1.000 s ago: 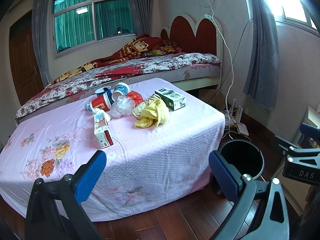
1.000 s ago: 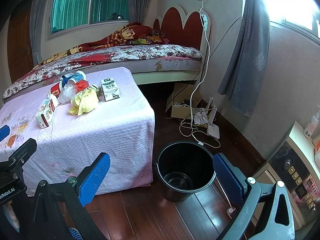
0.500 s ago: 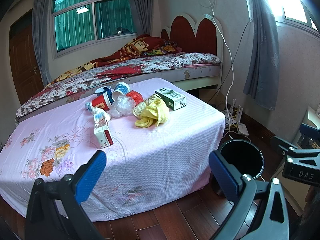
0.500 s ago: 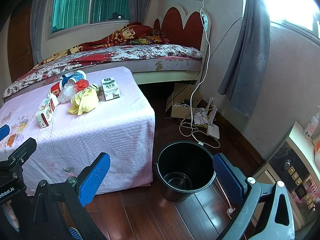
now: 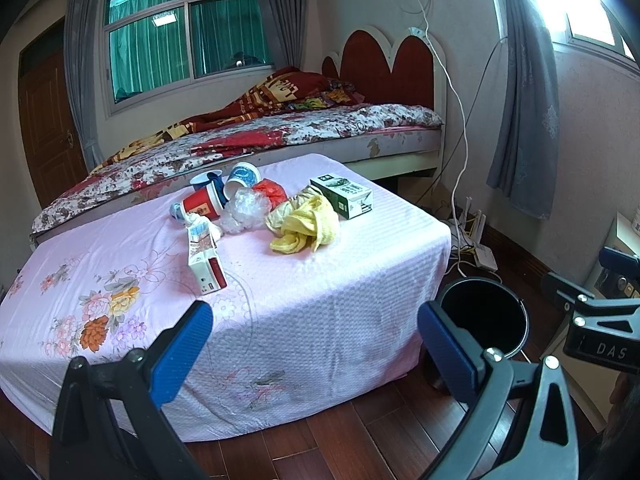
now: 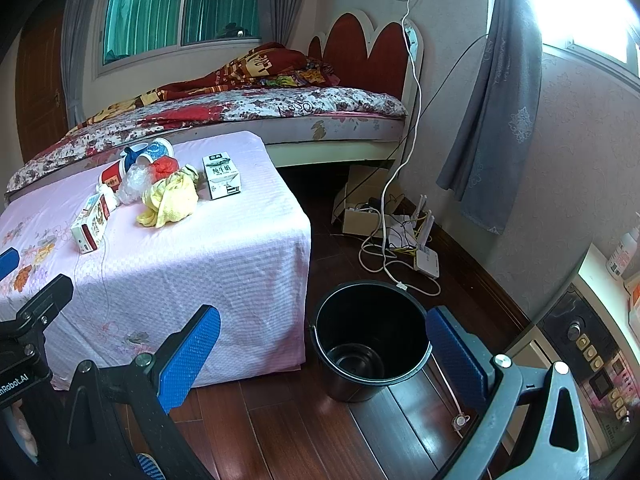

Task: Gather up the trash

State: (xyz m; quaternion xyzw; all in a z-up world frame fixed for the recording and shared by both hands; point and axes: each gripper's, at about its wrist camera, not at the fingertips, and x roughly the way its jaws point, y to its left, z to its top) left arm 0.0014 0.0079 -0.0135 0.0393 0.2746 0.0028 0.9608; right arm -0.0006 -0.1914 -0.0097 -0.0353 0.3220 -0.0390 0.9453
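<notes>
Trash lies on a low table with a pink cloth: a red and white carton, a green milk carton, a crumpled yellow bag, clear plastic, a red cup and blue cups. The same pile shows in the right wrist view, with the yellow bag and milk carton. A black bucket stands on the floor right of the table and looks empty; it shows in the left wrist view too. My left gripper and right gripper are open, empty, held before the table.
A bed with a red headboard stands behind the table. White cables and a router lie on the wooden floor by the wall. A cabinet with buttons stands at the right. Grey curtains hang near it.
</notes>
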